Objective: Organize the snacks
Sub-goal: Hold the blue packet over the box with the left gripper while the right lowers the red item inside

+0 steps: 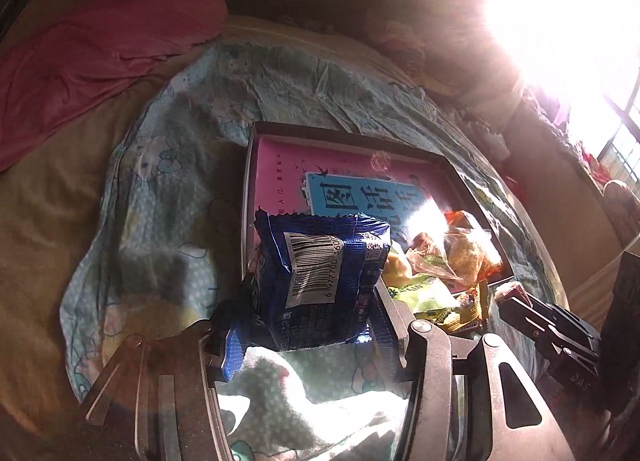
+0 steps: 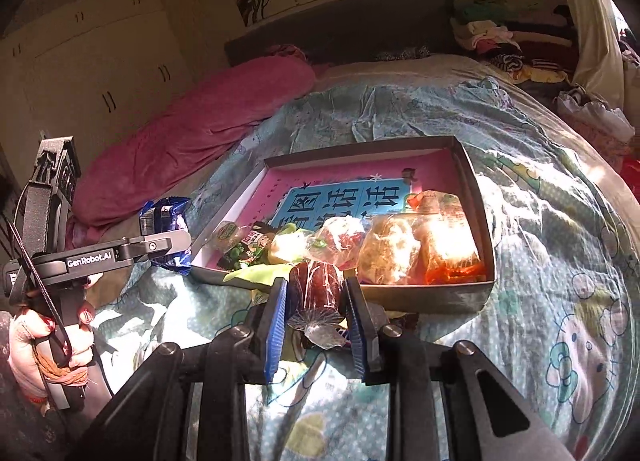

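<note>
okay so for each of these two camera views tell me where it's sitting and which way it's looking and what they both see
Left wrist: rides the left gripper, looking down along its fingers at the blue snack packet it holds, the box beyond; the right gripper's tip shows at right.
Right wrist: rides the right gripper, shut on a dark red wrapped snack before the box; the left gripper and the hand holding it show at left.
Shared: the box, blue packet, pink blanket, patterned bedspread.

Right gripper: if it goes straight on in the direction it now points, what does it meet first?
The right gripper, shut on a dark red wrapped snack, points at the near wall of the cardboard box. It would probably meet that wall or the snack packets just behind it, though depth is unclear.
</note>
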Demonstrator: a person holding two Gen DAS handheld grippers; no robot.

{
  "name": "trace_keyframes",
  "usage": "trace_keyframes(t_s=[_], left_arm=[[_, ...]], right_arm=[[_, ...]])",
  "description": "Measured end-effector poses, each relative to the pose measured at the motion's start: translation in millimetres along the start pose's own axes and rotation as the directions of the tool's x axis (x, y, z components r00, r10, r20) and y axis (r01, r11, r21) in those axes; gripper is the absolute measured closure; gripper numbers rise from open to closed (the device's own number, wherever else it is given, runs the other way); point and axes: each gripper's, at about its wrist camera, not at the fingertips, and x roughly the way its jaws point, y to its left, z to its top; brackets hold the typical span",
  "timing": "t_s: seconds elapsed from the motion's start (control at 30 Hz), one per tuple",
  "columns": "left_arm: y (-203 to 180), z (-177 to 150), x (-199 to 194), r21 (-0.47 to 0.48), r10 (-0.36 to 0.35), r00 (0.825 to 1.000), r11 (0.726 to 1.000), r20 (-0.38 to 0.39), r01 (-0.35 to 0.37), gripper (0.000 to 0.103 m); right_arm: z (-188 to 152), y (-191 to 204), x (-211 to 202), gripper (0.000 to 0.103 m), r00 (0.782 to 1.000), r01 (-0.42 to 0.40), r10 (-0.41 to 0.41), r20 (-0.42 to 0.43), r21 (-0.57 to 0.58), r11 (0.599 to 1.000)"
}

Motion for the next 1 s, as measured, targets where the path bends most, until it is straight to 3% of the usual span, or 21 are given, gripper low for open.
trace_keyframes(t_s=[0.53,1.0], left_arm=[[-8,7,40,0.022,0.004,1.0,1.0,-0.028,-0.003,0.049],[-12,8,58,0.043,0.012,0.999,0.999,-0.042,-0.01,0.049]], right_arm=[[20,-35,8,0.074,0.996,0.08,-0.083,0.03,0.072,0.994],[19,-46,35,0.074,0.993,0.118,-0.117,-0.017,0.077,0.99]])
